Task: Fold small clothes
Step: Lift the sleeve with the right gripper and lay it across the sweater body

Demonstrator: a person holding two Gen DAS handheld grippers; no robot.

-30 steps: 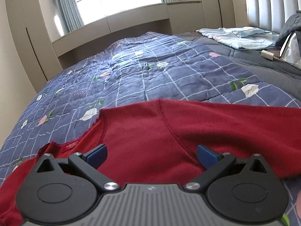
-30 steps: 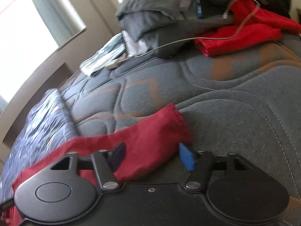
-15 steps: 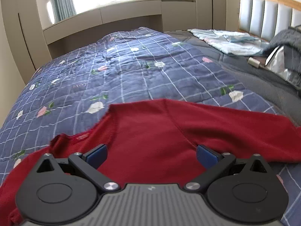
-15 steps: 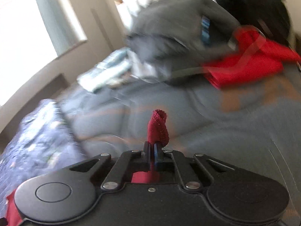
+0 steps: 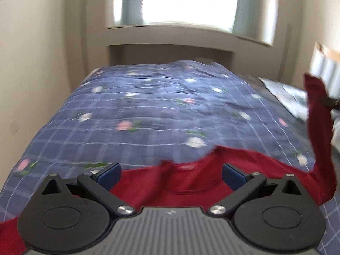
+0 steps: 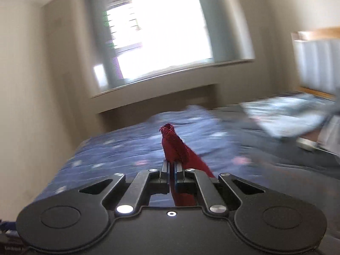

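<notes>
One red garment (image 5: 191,182), two grippers (image 5: 171,173) (image 6: 172,165), one quilt (image 5: 148,110)

Dark red knit top (image 5: 191,182) spread flat on the blue floral quilt, neckline facing up, one sleeve (image 5: 318,127) lifted upright at the right, cuff (image 6: 171,140) bunched and pinched

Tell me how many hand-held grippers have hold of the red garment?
1. The right hand-held gripper is shut on the red garment's sleeve, lifted. The left hand-held gripper hangs open over its body.
</notes>
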